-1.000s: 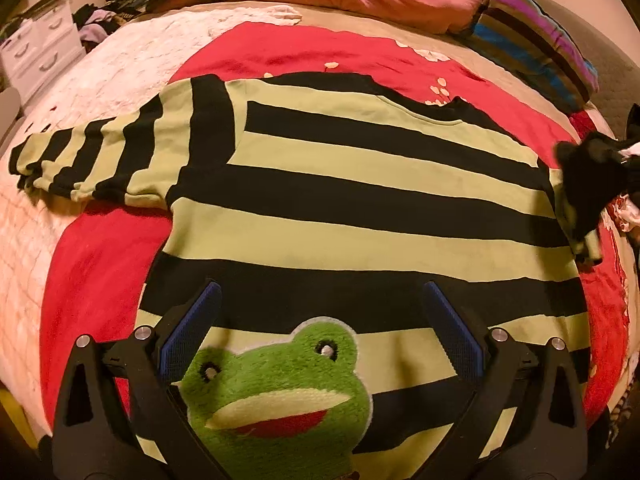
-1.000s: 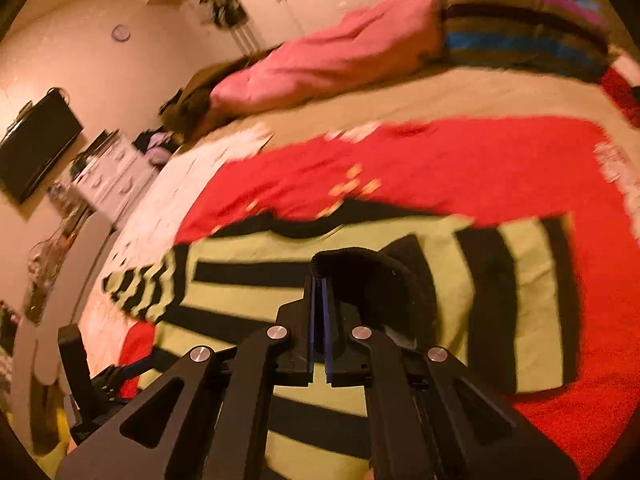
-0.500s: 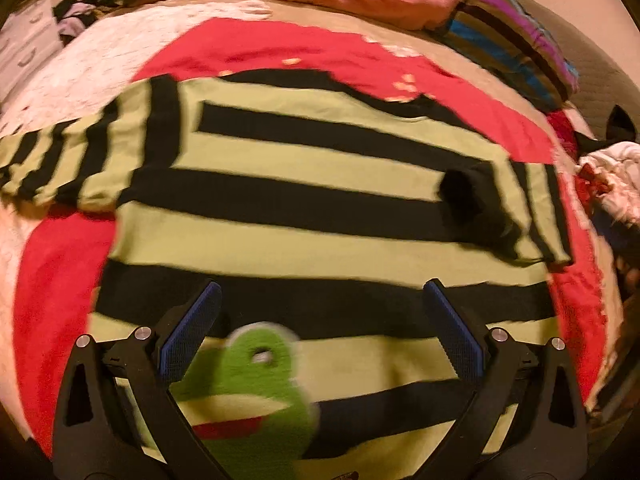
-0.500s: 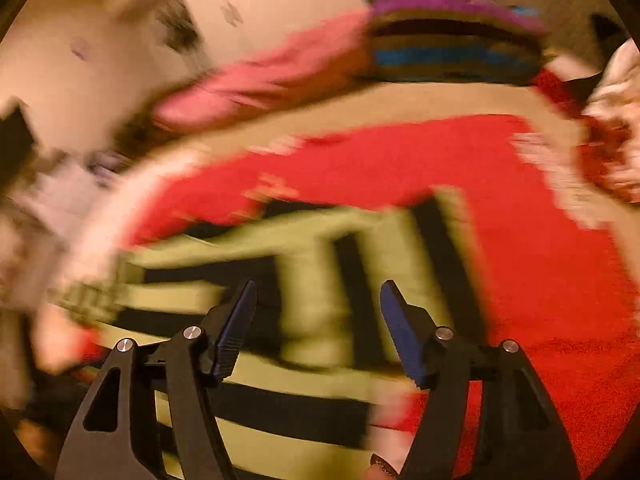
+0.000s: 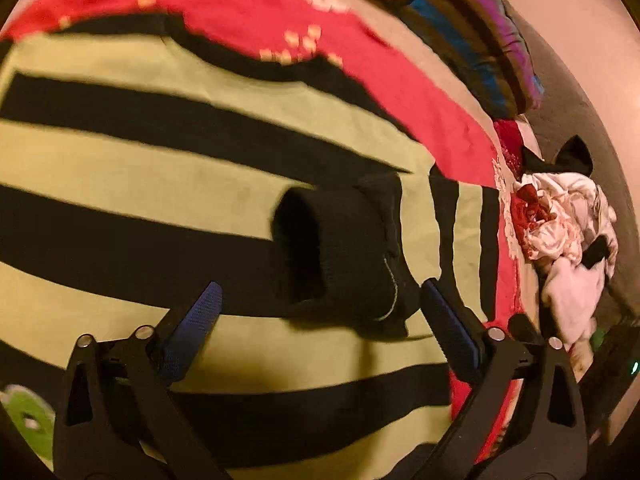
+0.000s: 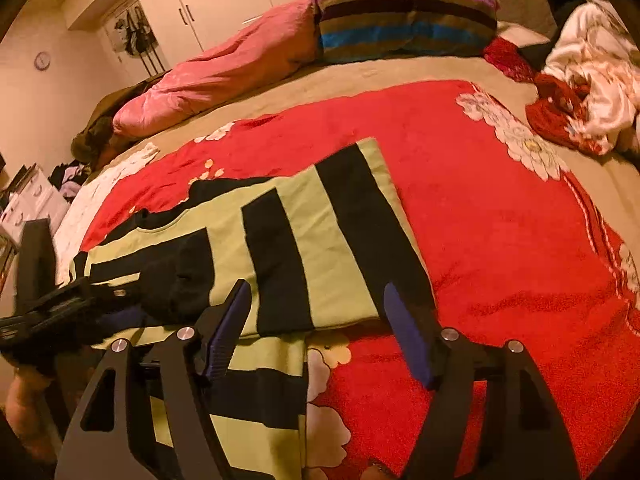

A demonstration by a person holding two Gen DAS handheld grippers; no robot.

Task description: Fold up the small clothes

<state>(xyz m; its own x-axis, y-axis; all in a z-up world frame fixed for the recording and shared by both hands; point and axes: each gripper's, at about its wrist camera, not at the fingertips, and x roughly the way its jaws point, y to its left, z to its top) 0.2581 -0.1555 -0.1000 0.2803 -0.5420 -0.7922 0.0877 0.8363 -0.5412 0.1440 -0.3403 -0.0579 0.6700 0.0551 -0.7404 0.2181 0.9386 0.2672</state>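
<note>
A yellow-green and black striped sweater (image 5: 168, 168) lies flat on a red blanket (image 6: 500, 248). Its right sleeve (image 6: 320, 240) is folded in across the body, and the black cuff (image 5: 340, 252) lies on the chest. My left gripper (image 5: 318, 304) is open and empty, with the cuff just ahead between its fingers. My right gripper (image 6: 316, 304) is open and empty, low over the folded sleeve's near edge. The left gripper also shows in the right wrist view (image 6: 60, 312), next to the cuff. A green frog patch (image 5: 24, 416) shows at the lower left.
A heap of white and red clothes (image 6: 580, 92) lies at the bed's right side. A striped pillow (image 6: 400, 12) and a pink duvet (image 6: 224, 80) lie at the head of the bed. White drawers (image 6: 28, 208) stand at the far left.
My right gripper let go of the sleeve cuff after laying it on the sweater's body, opened and drew back. My left gripper moved right and forward toward the cuff.
</note>
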